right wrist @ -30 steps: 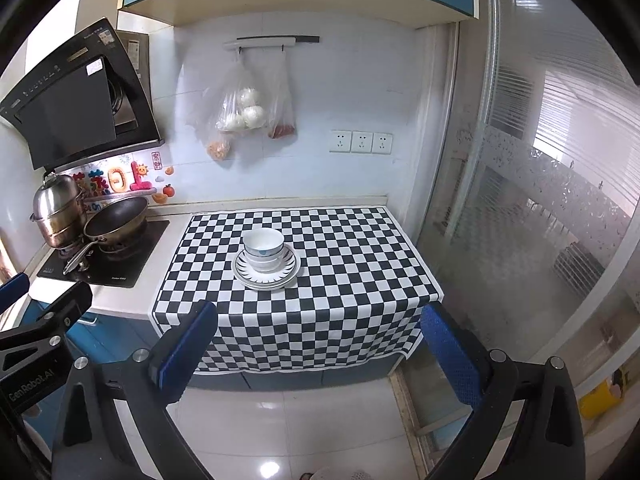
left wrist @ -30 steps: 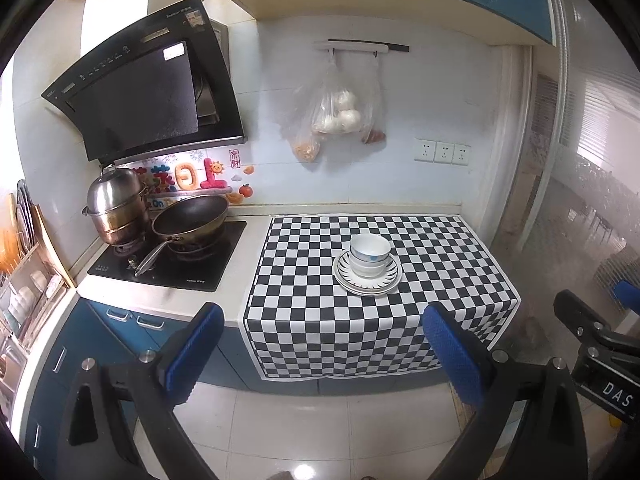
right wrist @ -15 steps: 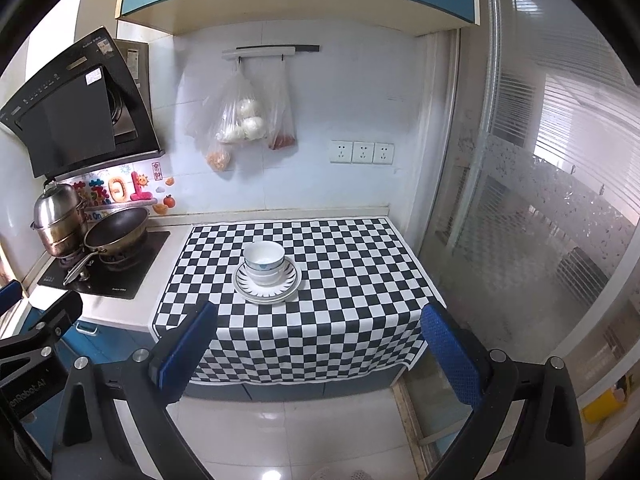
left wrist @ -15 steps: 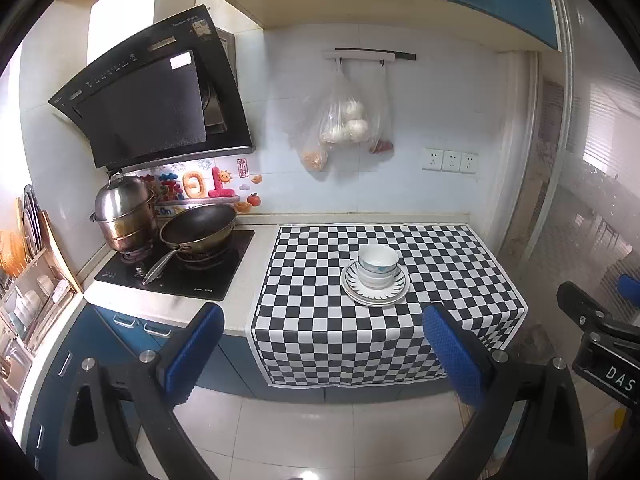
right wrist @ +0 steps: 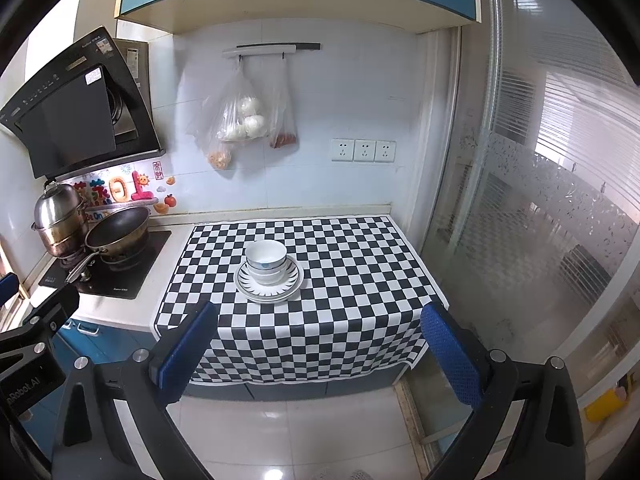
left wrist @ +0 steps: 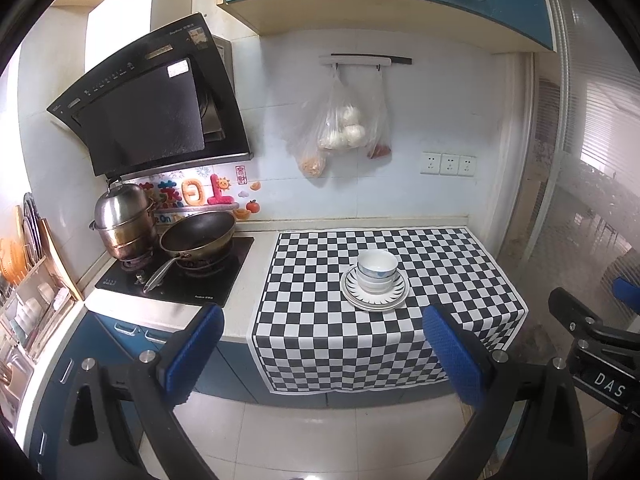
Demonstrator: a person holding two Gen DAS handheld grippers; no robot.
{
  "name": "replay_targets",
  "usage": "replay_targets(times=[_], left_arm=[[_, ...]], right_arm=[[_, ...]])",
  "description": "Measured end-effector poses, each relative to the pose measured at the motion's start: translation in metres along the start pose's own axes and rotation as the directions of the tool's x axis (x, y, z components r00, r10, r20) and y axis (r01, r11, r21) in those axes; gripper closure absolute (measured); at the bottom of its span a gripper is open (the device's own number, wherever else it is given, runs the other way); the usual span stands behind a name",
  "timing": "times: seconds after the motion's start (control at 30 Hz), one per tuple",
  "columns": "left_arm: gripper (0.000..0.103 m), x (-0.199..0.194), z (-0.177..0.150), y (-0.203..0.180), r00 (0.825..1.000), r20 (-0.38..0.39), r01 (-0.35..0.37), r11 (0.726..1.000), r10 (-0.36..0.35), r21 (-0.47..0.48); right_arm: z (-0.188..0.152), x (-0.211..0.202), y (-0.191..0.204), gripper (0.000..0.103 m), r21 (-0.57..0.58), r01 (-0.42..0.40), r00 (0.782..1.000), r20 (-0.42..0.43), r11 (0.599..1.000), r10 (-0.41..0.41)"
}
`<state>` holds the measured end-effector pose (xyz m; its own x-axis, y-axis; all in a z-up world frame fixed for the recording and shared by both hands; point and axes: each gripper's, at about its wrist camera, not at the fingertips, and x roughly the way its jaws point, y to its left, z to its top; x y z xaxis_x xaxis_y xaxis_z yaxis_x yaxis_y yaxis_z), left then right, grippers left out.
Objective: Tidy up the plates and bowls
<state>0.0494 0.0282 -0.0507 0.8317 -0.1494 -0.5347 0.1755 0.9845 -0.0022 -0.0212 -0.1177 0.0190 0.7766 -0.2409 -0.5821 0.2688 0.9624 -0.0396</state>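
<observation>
White bowls with blue marks are stacked (left wrist: 377, 272) (right wrist: 266, 261) on stacked striped-rim plates (left wrist: 360, 300) (right wrist: 250, 287) in the middle of the black-and-white checkered cloth (left wrist: 312, 320) (right wrist: 344, 280). My left gripper (left wrist: 326, 354) is open and empty, held back over the floor in front of the counter. My right gripper (right wrist: 318, 350) is open and empty too, also back from the counter edge. Each gripper's body shows at the edge of the other's view.
A wok (left wrist: 198, 236) and a steel steamer pot (left wrist: 124, 220) sit on the black hob at the left. A dish rack (left wrist: 24, 304) stands far left. Food bags (left wrist: 340, 132) hang on the wall. A glass sliding door (right wrist: 540, 200) is on the right.
Both grippers have risen and tilted up, so the counter sits lower in both views and more of the upper cabinets shows. The bowls and plates have not moved.
</observation>
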Motion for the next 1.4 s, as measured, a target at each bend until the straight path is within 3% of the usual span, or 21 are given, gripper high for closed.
replay_targets(times=[1.4], left_arm=[[0.001,-0.0044,0.0034,0.0059,1.0,-0.008,0.019,1.0,-0.019,0.003]], right_arm=[[-0.0029,-0.003,0.0075,0.0,0.013,-0.028,1.0,0.003,1.0,0.028]])
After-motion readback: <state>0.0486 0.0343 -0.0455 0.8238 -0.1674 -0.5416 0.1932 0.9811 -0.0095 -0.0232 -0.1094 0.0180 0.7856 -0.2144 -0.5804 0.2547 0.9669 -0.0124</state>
